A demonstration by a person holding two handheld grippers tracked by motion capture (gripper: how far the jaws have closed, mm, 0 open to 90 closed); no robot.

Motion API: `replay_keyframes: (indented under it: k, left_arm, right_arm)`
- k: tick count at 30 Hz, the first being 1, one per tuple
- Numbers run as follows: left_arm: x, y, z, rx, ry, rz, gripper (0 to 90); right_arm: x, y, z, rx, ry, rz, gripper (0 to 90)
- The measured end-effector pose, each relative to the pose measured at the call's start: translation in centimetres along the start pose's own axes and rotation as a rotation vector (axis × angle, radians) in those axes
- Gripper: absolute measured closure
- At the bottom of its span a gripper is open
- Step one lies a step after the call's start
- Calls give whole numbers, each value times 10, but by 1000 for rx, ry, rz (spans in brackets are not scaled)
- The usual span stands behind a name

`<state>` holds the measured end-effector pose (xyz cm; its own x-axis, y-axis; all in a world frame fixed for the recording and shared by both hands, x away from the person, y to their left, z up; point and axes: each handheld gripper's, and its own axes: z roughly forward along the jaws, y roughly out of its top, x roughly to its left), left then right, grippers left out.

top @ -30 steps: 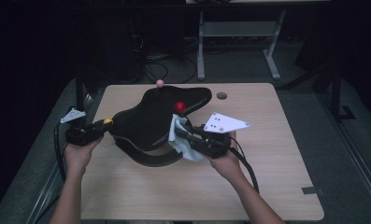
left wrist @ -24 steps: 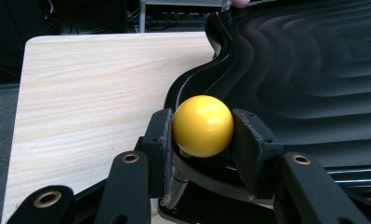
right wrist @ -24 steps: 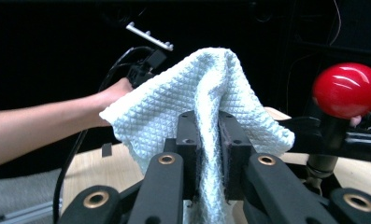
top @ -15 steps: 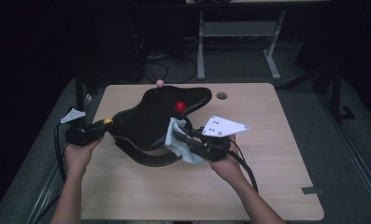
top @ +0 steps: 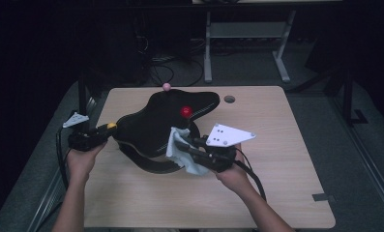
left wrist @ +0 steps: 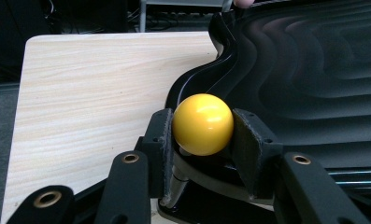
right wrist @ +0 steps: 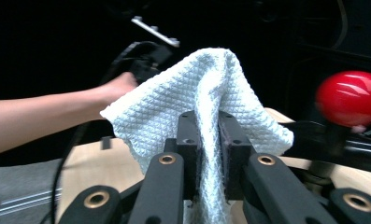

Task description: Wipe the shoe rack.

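White waffle-weave cloth (right wrist: 206, 121) sits pinched between the nearly closed jaws of the right gripper (right wrist: 206, 154), draped against the near edge of the black wavy board (top: 155, 128) on the table (top: 286, 159). Left gripper (left wrist: 203, 135) clamps the board's yellow ball knob (left wrist: 203, 123); a red knob (top: 186, 111) stands nearby.

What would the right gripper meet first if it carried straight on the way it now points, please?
Most likely the glossy black curved board. The right gripper, shut on the white cloth, points left across the table at the board's near side, and the cloth seems to be at its surface already; depth is hard to judge.
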<state>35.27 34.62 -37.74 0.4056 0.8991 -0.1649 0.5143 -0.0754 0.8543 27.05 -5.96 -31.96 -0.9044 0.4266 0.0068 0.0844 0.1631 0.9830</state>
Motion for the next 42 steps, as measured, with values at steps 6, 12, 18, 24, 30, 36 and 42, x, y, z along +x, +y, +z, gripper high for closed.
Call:
replay_keyframes:
  k: [6,12,18,24,30,36,42]
  left_arm:
    - [0,0,0,-1,1,0,598]
    - [-1,0,0,3,2,7,598]
    - [-1,1,1,5,10,13,599]
    - [-1,2,3,7,14,16,598]
    - [-1,4,6,11,21,19,599]
    - [1,7,11,5,22,17,599]
    - [0,12,19,18,20,27,598]
  right_arm:
    - [15,1,8,10,52,-42,808]
    - [0,2,0,3,1,-12,808]
    - [4,0,3,-2,22,-17,807]
    - [-18,-7,-2,9,-51,28,807]
    - [-45,-23,4,54,-136,88,807]
    - [-70,-48,6,100,-200,171,804]
    - [-76,-76,23,198,-215,199,805]
